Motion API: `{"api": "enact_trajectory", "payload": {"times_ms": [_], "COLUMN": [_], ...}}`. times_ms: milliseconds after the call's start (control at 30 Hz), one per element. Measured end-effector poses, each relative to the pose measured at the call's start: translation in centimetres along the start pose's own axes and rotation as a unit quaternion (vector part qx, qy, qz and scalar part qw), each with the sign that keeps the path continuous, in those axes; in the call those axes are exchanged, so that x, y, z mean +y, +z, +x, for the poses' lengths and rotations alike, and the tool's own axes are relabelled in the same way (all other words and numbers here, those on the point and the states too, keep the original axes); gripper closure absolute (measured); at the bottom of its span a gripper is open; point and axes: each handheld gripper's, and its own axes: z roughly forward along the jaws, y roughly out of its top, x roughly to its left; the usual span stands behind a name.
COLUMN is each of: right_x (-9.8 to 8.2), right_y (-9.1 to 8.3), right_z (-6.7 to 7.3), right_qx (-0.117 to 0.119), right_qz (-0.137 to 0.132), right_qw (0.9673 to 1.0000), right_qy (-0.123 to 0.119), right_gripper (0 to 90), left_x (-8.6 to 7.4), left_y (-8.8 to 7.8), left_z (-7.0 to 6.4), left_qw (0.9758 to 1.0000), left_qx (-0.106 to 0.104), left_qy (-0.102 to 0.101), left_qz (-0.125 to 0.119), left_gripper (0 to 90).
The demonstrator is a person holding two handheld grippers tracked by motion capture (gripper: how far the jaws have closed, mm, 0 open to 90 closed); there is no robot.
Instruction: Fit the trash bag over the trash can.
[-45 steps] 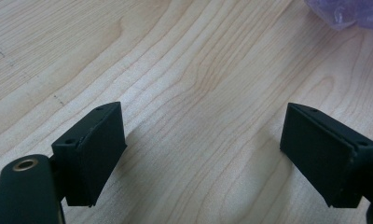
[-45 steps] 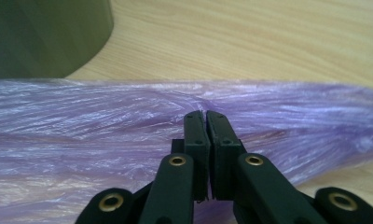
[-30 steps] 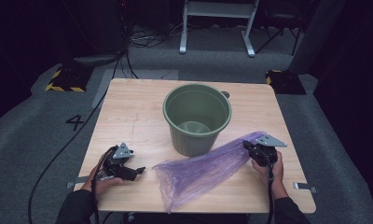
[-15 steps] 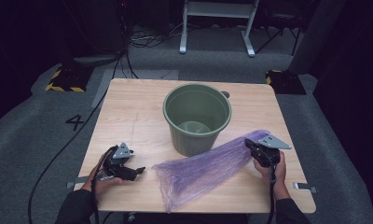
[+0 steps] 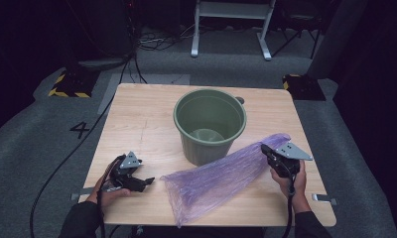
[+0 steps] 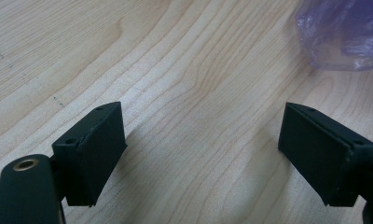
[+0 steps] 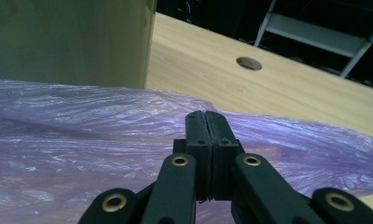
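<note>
A translucent purple plastic bag (image 5: 221, 178) lies slantwise across the table's front, its open mouth toward the front left. My right gripper (image 5: 264, 148) is shut on the bag's far right end and holds that end a little off the table; in the right gripper view the pads (image 7: 206, 116) pinch the film (image 7: 82, 140). A green bucket (image 5: 210, 124) stands upright mid-table, just behind the bag, and its wall (image 7: 68, 42) shows close by. My left gripper (image 5: 148, 182) rests open near the front left, jaws wide (image 6: 203, 135), nothing between them, the bag's mouth (image 6: 343, 32) just beyond.
The wooden table (image 5: 137, 124) has a round hole (image 5: 239, 100) behind the bucket, also seen as the hole (image 7: 249, 63) in the right gripper view. Cables, a metal stand and grey carpet surround the table. Bare wood lies left of the bucket.
My right gripper has risen slightly, lifting the bag's right end with it. The left gripper has stayed put.
</note>
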Motion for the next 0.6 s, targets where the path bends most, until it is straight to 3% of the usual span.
{"api": "enact_trajectory", "payload": {"times_ms": [300, 467, 600], "right_x": [1.3, 2.0, 2.9], "right_y": [-1.1, -1.8, -2.2], "right_z": [0.5, 0.9, 1.3], "right_qx": [-0.009, -0.012, -0.013], "right_qz": [-0.022, -0.031, -0.039], "right_qw": [0.9994, 0.9984, 0.9971], "right_qy": [-0.026, -0.045, -0.063], "right_gripper": [89.2, 89.2, 89.2], "left_x": [0.5, 2.3, 4.5], "left_y": [-0.3, -2.0, -3.3], "left_z": [0.2, -0.3, -1.8], "left_qw": [0.9999, 0.9991, 0.9970], "left_qx": [-0.003, -0.012, -0.023], "left_qy": [-0.007, -0.007, 0.014], "left_qz": [0.008, -0.039, -0.072], "left_gripper": [16.6, 17.3, 18.1]}}
